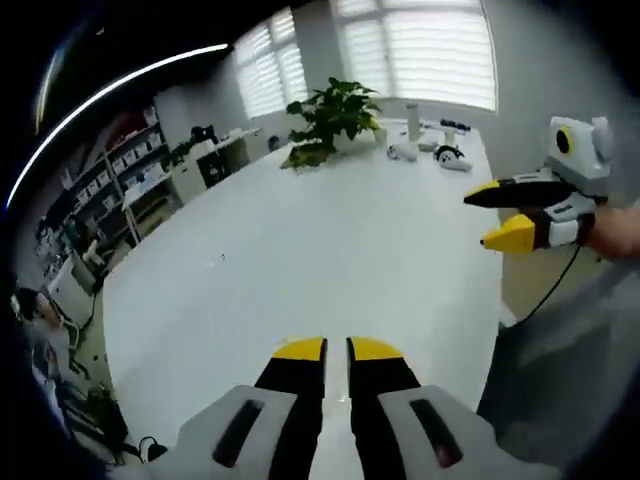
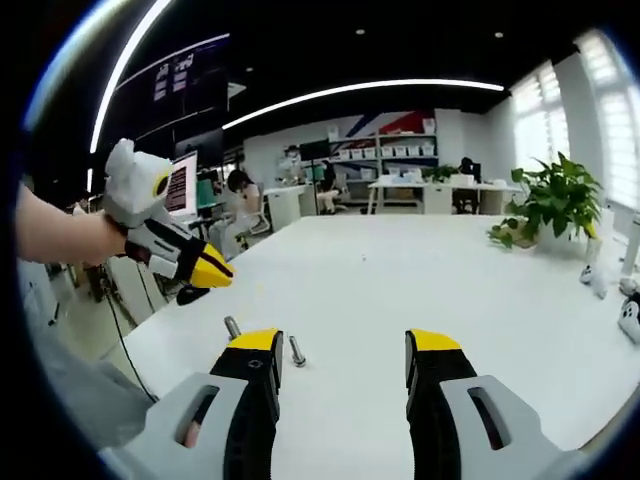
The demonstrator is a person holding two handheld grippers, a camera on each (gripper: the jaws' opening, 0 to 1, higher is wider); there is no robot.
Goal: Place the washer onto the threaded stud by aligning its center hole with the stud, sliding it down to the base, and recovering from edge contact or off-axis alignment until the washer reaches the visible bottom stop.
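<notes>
Two small metal bolt-like pieces stand on the white table (image 2: 420, 280): one stud (image 2: 296, 350) just right of my right gripper's left jaw, and another short piece (image 2: 232, 326) a little further left. I cannot make out a washer. My right gripper (image 2: 340, 345) hovers low over the table's near edge, jaws wide apart and empty; it also enters the left gripper view (image 1: 490, 216) from the right. My left gripper (image 1: 337, 348) has its jaws almost touching with nothing between them. It appears in the right gripper view (image 2: 205, 280) at the left, held by a hand above the table's corner.
A potted plant (image 1: 330, 115) and several small white items (image 1: 445, 155) stand at the table's far end by the windows. Shelves, desks and a seated person (image 2: 240, 185) lie beyond the table. A cable (image 1: 555, 285) hangs from the right gripper.
</notes>
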